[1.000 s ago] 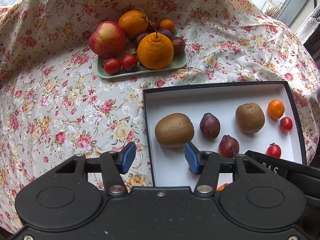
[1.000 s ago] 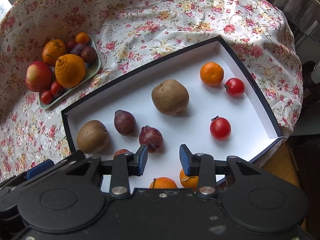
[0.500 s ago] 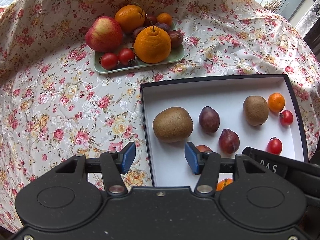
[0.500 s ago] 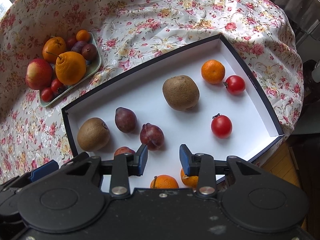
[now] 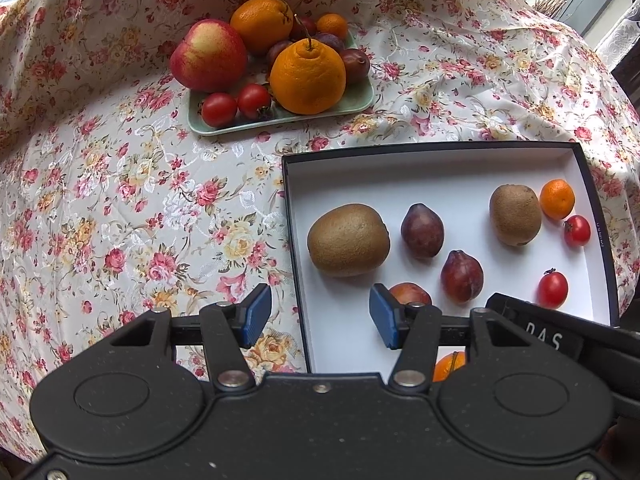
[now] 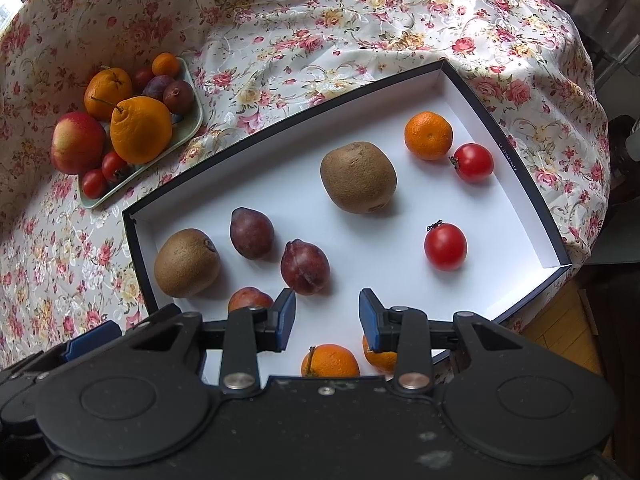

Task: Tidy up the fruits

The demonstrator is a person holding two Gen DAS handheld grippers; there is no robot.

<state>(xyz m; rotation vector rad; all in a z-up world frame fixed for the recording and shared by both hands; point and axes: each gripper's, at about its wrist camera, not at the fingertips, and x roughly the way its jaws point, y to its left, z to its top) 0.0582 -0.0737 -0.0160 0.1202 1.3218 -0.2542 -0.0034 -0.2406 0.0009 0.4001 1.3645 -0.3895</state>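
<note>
Both the left gripper (image 5: 316,316) and right gripper (image 6: 327,317) hang released and empty above the box (image 6: 532,196). Kiwis, plums, tomatoes and mandarins lie inside it; beyond its far-left corner the tray (image 5: 362,100) looks half unloaded.

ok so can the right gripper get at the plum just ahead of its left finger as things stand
Probably yes. The right gripper is open and empty, and the plum lies in the box just beyond it, slightly to its left. Nothing covers the plum; the other plum stands apart.
</note>
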